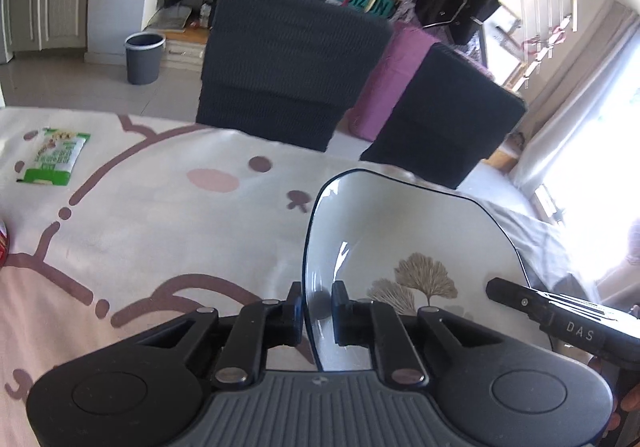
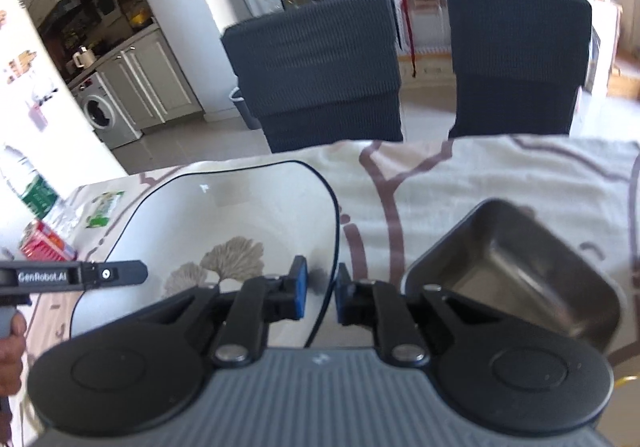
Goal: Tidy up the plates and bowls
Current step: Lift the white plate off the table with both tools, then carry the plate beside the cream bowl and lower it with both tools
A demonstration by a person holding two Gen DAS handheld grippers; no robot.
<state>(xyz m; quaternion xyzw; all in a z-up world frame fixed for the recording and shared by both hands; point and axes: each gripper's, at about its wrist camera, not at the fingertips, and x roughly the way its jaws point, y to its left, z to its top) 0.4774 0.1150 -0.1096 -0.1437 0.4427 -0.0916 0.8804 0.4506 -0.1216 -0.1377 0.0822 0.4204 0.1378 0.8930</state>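
**Both grippers clamp one white plate over the table**

Left wrist view: the left gripper (image 1: pixel 317 310) is clenched on the left rim of the white plate (image 1: pixel 404 231), one pad inside the rim, one outside; the plate, dark-edged with tan leaf prints, is tilted over the patterned tablecloth (image 1: pixel 160 223); the other tool's finger pokes in at near right; a green snack packet (image 1: pixel 54 157) lies far left on the cloth; two dark chairs (image 1: pixel 288 59) stand beyond the far edge.

Right wrist view: the right gripper (image 2: pixel 322 295) is grasping the same plate's right rim, blue pads pinching it; a steel square bowl (image 2: pixel 520 271) sits just right of the plate on the cloth; a red box (image 2: pixel 46 241) shows at far left; a person's hand (image 2: pixel 12 351) grips the left tool's handle at the near left edge.
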